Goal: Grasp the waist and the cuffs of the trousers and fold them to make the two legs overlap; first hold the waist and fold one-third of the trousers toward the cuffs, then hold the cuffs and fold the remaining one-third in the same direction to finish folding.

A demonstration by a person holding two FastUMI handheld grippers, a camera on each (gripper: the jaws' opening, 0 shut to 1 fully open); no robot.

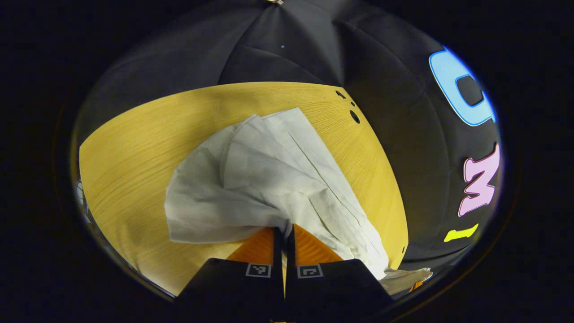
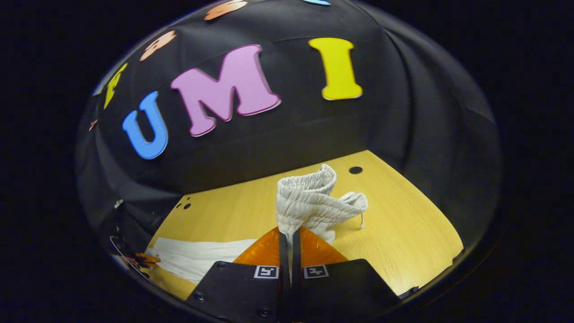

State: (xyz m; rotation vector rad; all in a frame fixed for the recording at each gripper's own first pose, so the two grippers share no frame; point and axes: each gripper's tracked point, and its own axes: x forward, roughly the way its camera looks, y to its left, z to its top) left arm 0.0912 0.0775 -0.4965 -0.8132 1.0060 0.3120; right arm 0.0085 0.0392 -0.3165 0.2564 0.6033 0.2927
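two claws, both clamped on cloth, so let's go view by view. left gripper view first: the left claw is pinched tight on the trousers, fingers nearly closed with pale fabric bunched between them. from that grip the cloth fans out in long pleats across the desk, part lifted, part draped. looks like the leg end, so likely the cuffs, though the hem itself is hidden in the bunch. bare wood lies to the left and beyond the cloth; the far desk edge meets the booth wall, and a few holes sit near the far right corner.

right gripper view now: the right claw is clenched on the waist, the gathered elastic band standing up in a curl above the fingers, a drawstring dangling beside it. a flat stretch of leg lies on the desk at lower left. open wood sits ahead and to the right, one hole near the far edge.

my read: this is the opening step, waist and cuffs held, legs being brought to overlap. next calls for carrying both ends the same way, cloth kept taut, then laying it flat, well inside the desk edges.
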